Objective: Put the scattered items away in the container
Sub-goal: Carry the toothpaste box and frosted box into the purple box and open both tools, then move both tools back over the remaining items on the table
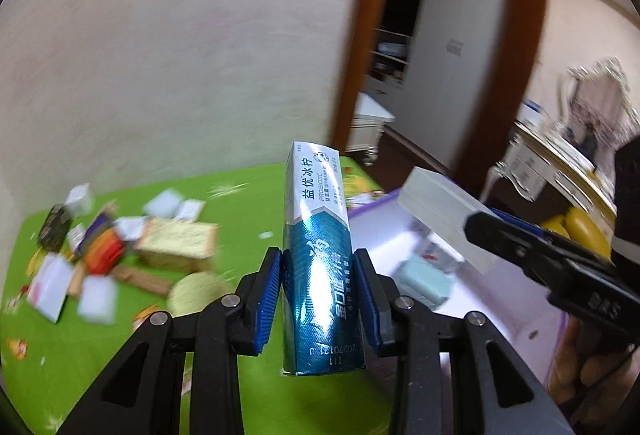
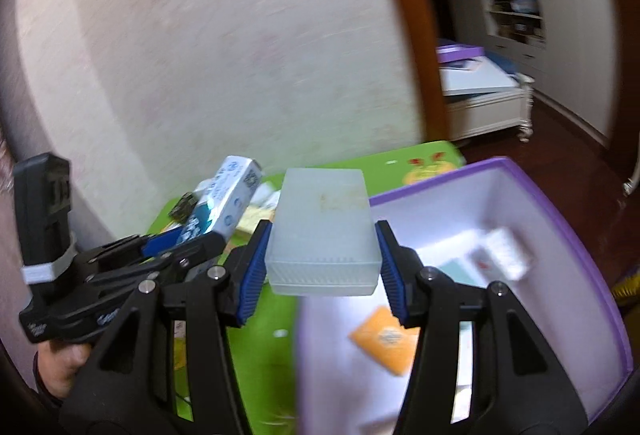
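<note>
Toothpaste box (image 1: 318, 255) clamped in left hand-held gripper (image 1: 318, 295)

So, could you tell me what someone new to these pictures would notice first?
Probably the blue-and-white toothpaste box, clamped upright in the left gripper above the green table. Next, the frosted plastic box held by the right gripper at the edge of the purple-rimmed container. A blurred heap of small items lies at the table's far left.

One toothpaste box (image 1: 318, 255), one translucent box (image 2: 323, 231), one purple-rimmed container (image 2: 568, 219).
</note>
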A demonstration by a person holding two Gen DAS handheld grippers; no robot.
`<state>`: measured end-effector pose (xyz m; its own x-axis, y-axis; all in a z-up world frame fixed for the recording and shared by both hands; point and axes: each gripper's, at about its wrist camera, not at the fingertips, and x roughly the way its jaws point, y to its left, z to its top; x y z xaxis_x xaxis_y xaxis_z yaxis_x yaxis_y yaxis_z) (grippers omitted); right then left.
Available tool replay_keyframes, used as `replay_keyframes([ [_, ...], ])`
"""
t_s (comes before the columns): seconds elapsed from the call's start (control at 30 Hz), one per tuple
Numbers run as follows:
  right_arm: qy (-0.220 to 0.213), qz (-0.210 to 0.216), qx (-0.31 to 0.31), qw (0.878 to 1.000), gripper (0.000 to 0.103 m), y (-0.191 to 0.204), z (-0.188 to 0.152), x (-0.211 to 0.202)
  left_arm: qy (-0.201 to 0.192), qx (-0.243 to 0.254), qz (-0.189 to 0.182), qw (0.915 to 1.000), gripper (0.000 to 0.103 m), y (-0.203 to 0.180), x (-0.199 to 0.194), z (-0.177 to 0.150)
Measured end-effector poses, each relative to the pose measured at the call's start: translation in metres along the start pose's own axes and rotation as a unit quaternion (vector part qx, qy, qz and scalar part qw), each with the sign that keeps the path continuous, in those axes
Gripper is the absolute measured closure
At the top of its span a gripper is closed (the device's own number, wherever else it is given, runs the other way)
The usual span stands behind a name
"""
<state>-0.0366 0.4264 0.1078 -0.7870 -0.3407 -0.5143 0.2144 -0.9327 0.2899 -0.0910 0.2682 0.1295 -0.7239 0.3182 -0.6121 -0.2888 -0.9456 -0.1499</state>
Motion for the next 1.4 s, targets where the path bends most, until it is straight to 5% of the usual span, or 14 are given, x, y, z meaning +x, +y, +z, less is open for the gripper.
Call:
replay_keyframes([
  [0.27,-0.013,-0.068,0.075,0.995,0.047,-0.070,0.000,-0.017,0.005,0.051,-0.094,0.9943,0.065,-0.075,0.026,0.010],
  [0.4,-0.020,-0.079,0.088,0.993,0.038,-0.080,0.000,-0.023,0.019,0.044,-0.111,0.9926,0.038,-0.080,0.035,0.007],
  [0.5,-0.025,-0.083,0.086,0.992,0.031,-0.081,-0.001,-0.026,0.016,0.040,-0.109,0.9931,0.034,-0.073,0.032,0.006],
  [0.8,-0.020,-0.056,0.059,0.996,0.029,-0.048,0.001,-0.016,0.000,-0.007,-0.072,0.9974,0.030,-0.011,0.017,0.002],
  [1.0,-0.014,-0.017,0.018,1.000,0.020,0.002,0.005,-0.003,-0.018,-0.036,-0.013,0.9991,0.022,0.052,-0.001,-0.011],
  [1.2,0.001,0.014,-0.026,1.000,0.006,0.061,-0.001,0.019,-0.021,-0.078,0.055,0.9952,0.019,0.125,-0.020,-0.034],
  [1.4,0.042,0.037,-0.064,0.996,0.004,0.110,-0.020,0.054,-0.008,-0.102,0.111,0.9885,0.018,0.185,-0.033,-0.066],
])
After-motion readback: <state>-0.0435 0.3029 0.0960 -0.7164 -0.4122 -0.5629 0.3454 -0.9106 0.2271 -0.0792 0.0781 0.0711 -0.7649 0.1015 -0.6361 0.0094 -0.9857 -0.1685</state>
